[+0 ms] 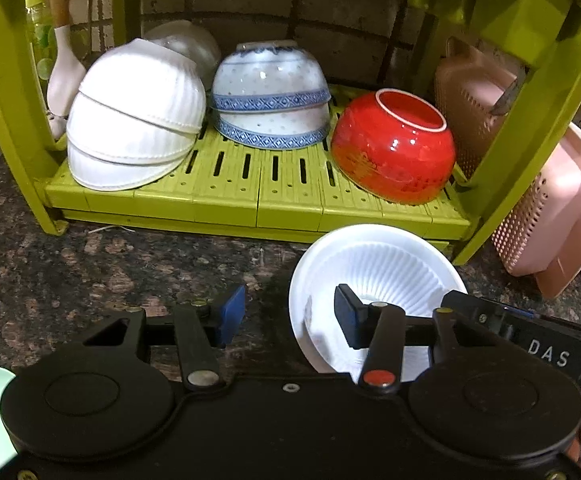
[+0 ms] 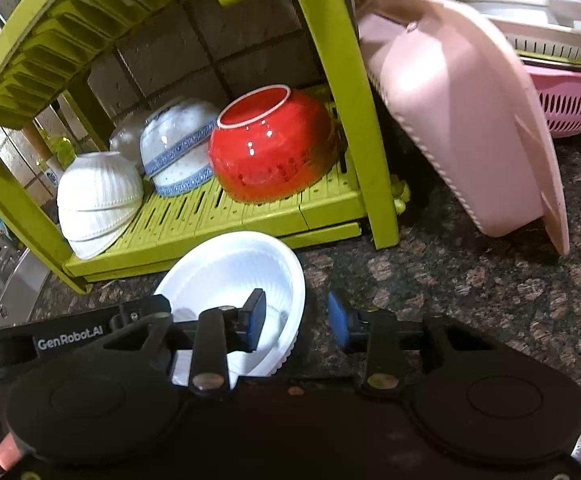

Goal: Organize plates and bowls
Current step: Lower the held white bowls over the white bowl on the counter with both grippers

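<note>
**Inspector A:** What was found stored on the lime-green slatted plastic dish rack [image 1: 226,184]?

**Inspector B:** On its lower shelf, 3 groups were recorded, all mouth-down: a stack of ribbed white ceramic bowls [image 1: 130,120] at the left, 2 nested blue-and-white patterned bowls [image 1: 268,96] in the middle, and 1 glossy red bowl [image 1: 394,148] tilted at the right. A clear glass bowl [image 1: 188,42] was noted behind the white stack. Those items were judged done.

**Inspector A:** And what was left?

**Inspector B:** 1 white ribbed shallow bowl [image 2: 234,280] was observed upright on the speckled granite counter [image 2: 470,280], just in front of the rack, not yet shelved. Plates were glimpsed on the upper tier; their count could not be told.

**Inspector A:** The claws?

**Inspector B:** The left gripper [image 1: 290,316] was seen spread wide, 1 finger over the bowl's hollow, nothing clamped. The right gripper [image 2: 298,320] was likewise parted, straddling the bowl's rim [image 2: 296,292] without pinching it. A grasp was judged to be the pending step.
</note>
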The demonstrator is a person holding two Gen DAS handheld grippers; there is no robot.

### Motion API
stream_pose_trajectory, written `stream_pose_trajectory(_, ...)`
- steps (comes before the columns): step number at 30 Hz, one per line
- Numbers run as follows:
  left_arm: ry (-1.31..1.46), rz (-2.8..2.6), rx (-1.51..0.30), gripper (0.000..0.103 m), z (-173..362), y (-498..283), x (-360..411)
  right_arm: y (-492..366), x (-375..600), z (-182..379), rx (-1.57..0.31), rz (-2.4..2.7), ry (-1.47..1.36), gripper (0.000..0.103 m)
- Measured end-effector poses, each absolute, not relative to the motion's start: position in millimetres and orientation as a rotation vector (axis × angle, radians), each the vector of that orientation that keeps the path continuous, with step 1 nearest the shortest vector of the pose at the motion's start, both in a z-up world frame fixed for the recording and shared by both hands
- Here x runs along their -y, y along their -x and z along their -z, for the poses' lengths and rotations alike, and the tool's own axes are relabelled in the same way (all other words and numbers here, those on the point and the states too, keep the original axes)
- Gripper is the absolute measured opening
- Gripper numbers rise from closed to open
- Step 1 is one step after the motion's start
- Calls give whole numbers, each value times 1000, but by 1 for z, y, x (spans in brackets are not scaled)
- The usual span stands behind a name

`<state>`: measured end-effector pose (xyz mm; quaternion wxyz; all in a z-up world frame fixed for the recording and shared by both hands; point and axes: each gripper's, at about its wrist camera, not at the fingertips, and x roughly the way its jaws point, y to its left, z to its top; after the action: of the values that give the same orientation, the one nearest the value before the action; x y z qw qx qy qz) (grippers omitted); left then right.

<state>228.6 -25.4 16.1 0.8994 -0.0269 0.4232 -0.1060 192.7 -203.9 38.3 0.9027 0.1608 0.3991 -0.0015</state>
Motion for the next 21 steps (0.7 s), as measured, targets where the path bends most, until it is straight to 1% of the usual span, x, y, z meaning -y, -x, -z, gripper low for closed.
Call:
stream_pose_trajectory(2, 54, 218, -878, 55, -14, -231, 27, -194, 203, -36, -833, 9, -325, 35)
stream_pose_trajectory(5, 49, 226, -879, 50, -11, -233, 30, -195, 202, -33, -839, 18, -309, 31)
stream_pose_trajectory(7, 37, 220, -878, 50, -10, -234, 32, -195, 203, -32, -836, 18, -307, 29)
stream_pose_trajectory(8, 34, 220, -880, 47, -9, -234, 33, -195, 203, -32, -838, 15, -306, 27)
stream_pose_trajectory(9, 32, 220, -887, 42, -8, -235, 34, -195, 202, -31, -839, 14, -303, 26)
stream_pose_trajectory(11, 39, 222, -902, 41, -6, -238, 35, -196, 201, -30, -842, 10, -289, 22)
stream_pose_trajectory(14, 40, 218, -915, 26, -2, -241, 36, -196, 199, -30, -843, 9, -278, 18)
stream_pose_trajectory(17, 53, 235, -927, 16, 1, -243, 36, -195, 198, -31, -831, -6, -287, 14)
stream_pose_trajectory(21, 55, 232, -906, 16, -3, -239, 36, -192, 196, -38, -791, -10, -281, 14)
